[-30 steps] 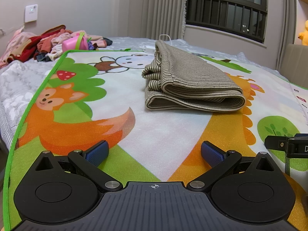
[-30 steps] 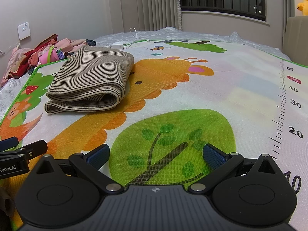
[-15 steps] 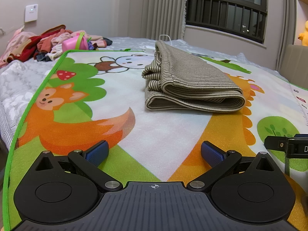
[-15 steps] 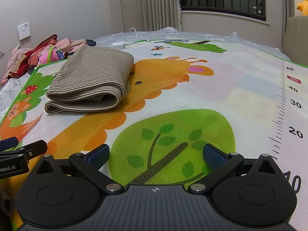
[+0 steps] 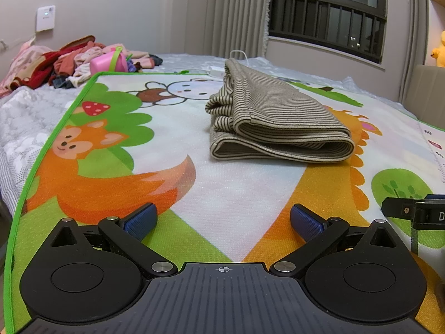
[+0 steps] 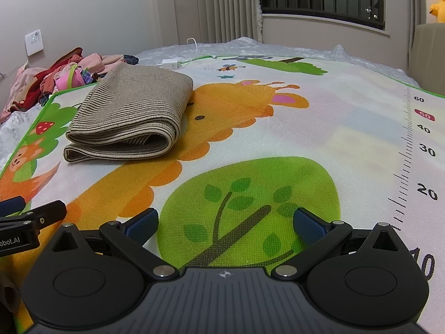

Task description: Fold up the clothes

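Folded striped garment (image 5: 278, 122) lying on the cartoon mat (image 5: 236, 194), around 1 o'clock (left wrist view). Left gripper (image 5: 224, 220) and right gripper (image 6: 225, 222) both spread wide, pinching nothing.

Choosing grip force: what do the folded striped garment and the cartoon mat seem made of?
Striped garment: apparently soft ribbed knit, matte; fine brown-beige stripes and rounded, limp folds. Cartoon mat: seemingly printed woven or textured fabric, matte; a grid-like weave shows up close.

Beige-and-brown striped garment (image 5: 278, 119), cartoon-printed mat (image 5: 236, 194)
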The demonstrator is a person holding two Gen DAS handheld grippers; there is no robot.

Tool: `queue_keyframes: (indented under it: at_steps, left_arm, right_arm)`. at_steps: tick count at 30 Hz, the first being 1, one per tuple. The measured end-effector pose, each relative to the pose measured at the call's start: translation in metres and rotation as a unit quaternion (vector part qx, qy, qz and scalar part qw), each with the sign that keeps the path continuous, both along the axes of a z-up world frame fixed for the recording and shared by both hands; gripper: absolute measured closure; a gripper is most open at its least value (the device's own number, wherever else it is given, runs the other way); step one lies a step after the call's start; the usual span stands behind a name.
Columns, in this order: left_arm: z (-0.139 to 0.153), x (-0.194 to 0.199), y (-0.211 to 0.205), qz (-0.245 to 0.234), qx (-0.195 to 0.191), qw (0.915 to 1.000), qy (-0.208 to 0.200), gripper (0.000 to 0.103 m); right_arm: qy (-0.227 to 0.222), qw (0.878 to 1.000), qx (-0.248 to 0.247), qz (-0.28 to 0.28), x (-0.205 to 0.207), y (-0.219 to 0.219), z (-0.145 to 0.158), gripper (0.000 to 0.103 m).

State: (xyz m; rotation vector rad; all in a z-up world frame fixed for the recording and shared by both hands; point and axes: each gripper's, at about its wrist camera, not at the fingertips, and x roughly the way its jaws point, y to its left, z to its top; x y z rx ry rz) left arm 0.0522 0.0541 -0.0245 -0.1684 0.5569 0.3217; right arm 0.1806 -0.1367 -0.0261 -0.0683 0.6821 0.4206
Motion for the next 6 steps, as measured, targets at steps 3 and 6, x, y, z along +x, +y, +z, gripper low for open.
queue_keyframes:
  at_steps: [3, 6]
  left_arm:
    - [0.0005, 0.0002, 0.0006, 0.0, -0.002, 1.0, 0.0, 0.0]
    - [0.0011, 0.0005, 0.0014, 0.0, -0.004, 1.0, 0.0, 0.0]
  right_arm:
    - [0.003, 1.0, -0.004, 0.001, 0.0006, 0.0012, -0.0004, 0.0]
    - [0.005, 1.0, -0.01, 0.001, 0.0012, 0.0033, -0.0003, 0.0]
